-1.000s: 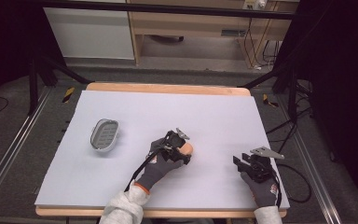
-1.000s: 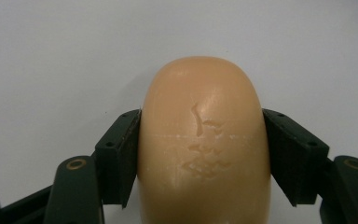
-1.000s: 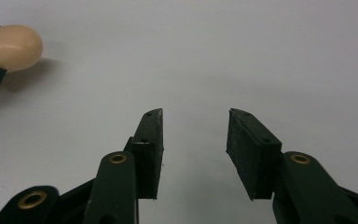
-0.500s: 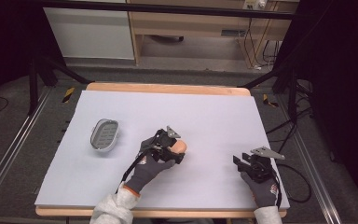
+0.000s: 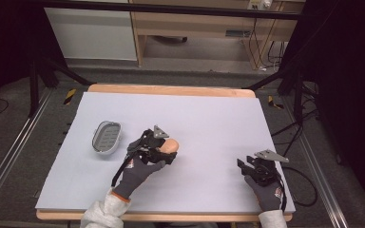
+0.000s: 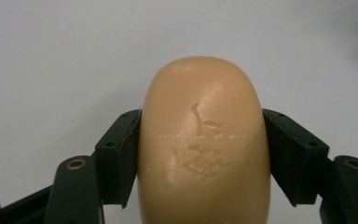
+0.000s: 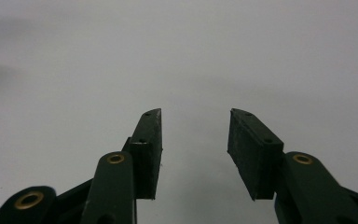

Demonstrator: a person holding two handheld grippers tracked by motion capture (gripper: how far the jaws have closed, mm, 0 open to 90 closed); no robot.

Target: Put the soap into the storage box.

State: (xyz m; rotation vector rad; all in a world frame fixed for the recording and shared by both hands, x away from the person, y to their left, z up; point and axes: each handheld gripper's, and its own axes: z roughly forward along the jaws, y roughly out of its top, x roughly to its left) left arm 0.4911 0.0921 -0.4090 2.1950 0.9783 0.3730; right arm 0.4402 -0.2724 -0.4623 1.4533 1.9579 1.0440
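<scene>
- A wooden-edged table [image 5: 171,90] with a pale lavender top stands at the centre.
- Grey carpeted floor [image 5: 9,142] surrounds it, with metal rails at 3 and 9 o'clock.
- A light wooden cabinet [image 5: 195,23] stands at 12 o'clock.
- Black curtains [image 5: 347,71] hang at both sides.

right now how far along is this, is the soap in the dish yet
Not yet. Done: the left tongs are shut on the soap, one jaw on each side of the bar. In hand: the soap sits just right of the soap dish, apart from it. Left, probably: setting it in the dish, which looks empty. The right tongs are open with nothing between them, resting at the table's right side.
</scene>
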